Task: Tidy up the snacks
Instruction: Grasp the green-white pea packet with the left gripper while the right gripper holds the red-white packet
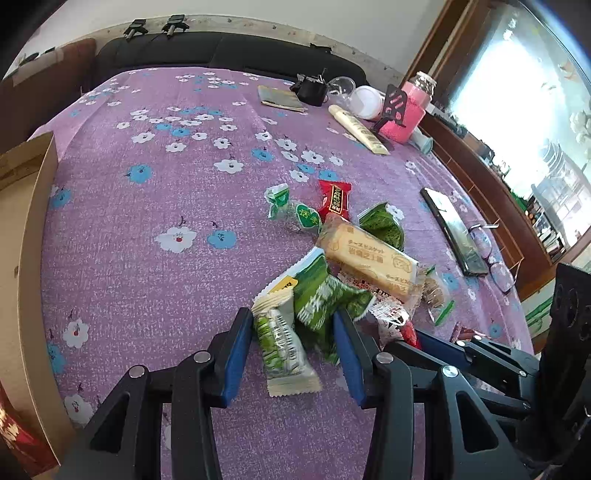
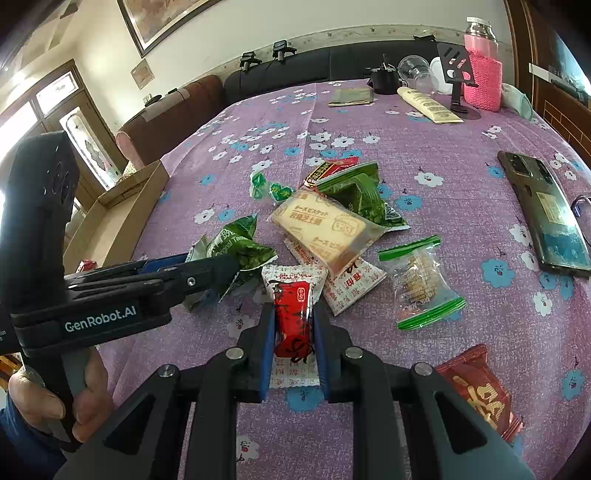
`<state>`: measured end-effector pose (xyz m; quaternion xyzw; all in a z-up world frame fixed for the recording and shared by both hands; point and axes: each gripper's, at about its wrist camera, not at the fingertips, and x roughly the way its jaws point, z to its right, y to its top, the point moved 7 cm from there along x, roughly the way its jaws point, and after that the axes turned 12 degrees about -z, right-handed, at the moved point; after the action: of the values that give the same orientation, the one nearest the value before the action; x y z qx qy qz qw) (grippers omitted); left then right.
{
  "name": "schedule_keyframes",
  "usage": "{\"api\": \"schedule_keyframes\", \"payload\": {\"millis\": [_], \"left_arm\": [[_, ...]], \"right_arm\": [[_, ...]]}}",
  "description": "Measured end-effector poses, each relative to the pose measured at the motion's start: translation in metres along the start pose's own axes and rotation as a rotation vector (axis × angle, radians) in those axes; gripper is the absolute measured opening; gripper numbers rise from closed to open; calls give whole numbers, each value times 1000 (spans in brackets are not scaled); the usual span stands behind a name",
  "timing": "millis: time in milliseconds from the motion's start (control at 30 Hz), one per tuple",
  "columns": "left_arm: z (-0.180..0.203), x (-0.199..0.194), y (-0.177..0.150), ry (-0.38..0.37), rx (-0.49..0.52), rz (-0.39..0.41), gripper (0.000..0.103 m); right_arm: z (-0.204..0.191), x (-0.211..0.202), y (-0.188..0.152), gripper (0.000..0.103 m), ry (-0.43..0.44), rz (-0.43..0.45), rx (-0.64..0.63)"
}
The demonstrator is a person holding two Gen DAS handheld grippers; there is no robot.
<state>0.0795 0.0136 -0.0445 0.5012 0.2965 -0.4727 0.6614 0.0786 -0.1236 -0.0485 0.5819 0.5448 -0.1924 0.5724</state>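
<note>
Snacks (image 1: 369,258) between hand-held gripper (image 1: 295,328) pads.

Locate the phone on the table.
In the right wrist view the phone lies flat at the right edge of the purple tablecloth, right of the snack pile, beside glasses.

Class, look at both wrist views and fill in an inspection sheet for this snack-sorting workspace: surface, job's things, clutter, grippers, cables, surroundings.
Surface: purple flowered tablecloth, smooth.
Job's things: loose pile of wrapped snacks, including a pale yellow biscuit pack lying on top; open brown cardboard box at the table's edge.
Clutter: dark phone, pink knitted bottle sleeve, cream tube, spectacles.
Grippers: left gripper around green-and-white snack packets, pads touching; right gripper clamped on a red-and-white sachet.
Cables: nothing seen.
Surroundings: dark sofa, framed picture, window.
</note>
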Motion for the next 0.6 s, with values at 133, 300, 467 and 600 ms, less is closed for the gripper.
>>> {"api": "schedule_keyframes", "payload": {"millis": [133,300,467,600], "left_arm": [[0,-3,-5,-19,-2,-9,21],[3,-3,-14,-30,9,-46,21],[6,-1,-16,-12,39,-50,24],[11,-2,-21,21,79,-59,27]], "right_arm": [[0,-1,0,19,0,2,-1],[0,-2,0,19,0,2,-1],[0,-1,0,18,1,4,-1],[0,-1,0,18,0,2,-1]]}}
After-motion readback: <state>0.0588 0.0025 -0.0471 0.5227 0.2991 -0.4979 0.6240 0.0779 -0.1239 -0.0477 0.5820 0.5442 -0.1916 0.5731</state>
